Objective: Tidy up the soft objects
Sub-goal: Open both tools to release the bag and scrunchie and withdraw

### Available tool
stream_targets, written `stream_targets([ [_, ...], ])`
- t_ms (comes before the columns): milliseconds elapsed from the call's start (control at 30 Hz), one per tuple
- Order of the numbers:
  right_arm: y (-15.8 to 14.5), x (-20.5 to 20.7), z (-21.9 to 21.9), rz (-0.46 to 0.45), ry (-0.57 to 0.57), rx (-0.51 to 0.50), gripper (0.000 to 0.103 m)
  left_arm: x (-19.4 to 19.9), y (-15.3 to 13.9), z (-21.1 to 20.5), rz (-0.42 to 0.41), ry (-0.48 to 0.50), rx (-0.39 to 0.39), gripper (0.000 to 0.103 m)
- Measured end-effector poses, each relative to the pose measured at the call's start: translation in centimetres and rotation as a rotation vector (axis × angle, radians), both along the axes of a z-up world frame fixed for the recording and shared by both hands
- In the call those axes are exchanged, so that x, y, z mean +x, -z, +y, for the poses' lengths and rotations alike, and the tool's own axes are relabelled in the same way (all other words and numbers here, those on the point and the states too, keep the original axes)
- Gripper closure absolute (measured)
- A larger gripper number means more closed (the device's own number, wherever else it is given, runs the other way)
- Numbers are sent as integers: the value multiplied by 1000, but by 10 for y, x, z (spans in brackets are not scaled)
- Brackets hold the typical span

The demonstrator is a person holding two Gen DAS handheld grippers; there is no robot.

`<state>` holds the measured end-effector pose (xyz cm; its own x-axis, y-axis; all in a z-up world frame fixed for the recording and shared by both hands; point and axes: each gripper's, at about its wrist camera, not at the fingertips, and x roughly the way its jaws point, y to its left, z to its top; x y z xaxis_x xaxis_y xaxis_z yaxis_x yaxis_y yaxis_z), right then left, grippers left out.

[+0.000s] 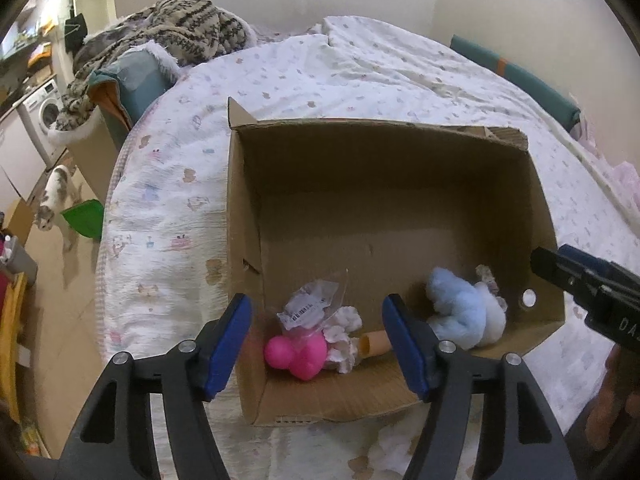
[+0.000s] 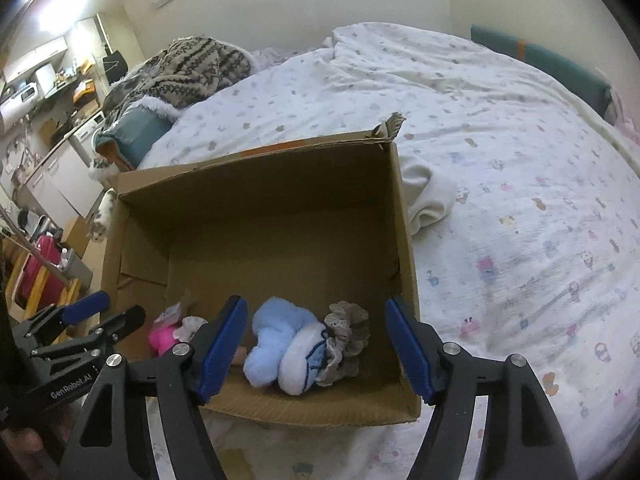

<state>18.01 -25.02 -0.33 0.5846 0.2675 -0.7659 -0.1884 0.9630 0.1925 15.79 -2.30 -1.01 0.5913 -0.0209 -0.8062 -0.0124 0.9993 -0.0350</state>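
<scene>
An open cardboard box (image 1: 384,168) (image 2: 256,208) sits on the bed. Near its front wall lie a pink rubber toy (image 1: 294,354) (image 2: 162,338) with a white frilly piece and a plastic tag, a light blue plush (image 1: 460,310) (image 2: 272,344), a white and blue sock (image 2: 302,358) and a grey lace scrunchie (image 2: 350,330). My left gripper (image 1: 324,350) is open and empty above the pink toy. My right gripper (image 2: 316,350) is open and empty above the blue plush. Each gripper shows at the edge of the other's view.
The bed carries a white patterned quilt (image 2: 520,184) with a cream cloth (image 2: 428,200) bunched by the box's right wall. A knitted blanket (image 1: 176,36) is piled at the far left. A cat (image 1: 54,200) stands on the floor left of the bed, near a washing machine (image 1: 42,114).
</scene>
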Motion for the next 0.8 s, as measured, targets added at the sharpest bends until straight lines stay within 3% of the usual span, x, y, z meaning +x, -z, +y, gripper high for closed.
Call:
stream_targets([
  [300,-4,-11,-4,11,1,34,28,-11,-11,1,-26,-31,47,38],
  [800,-4,-50,-5,66,-11,97,28,-44,-18,19,30,-53,-50,38],
])
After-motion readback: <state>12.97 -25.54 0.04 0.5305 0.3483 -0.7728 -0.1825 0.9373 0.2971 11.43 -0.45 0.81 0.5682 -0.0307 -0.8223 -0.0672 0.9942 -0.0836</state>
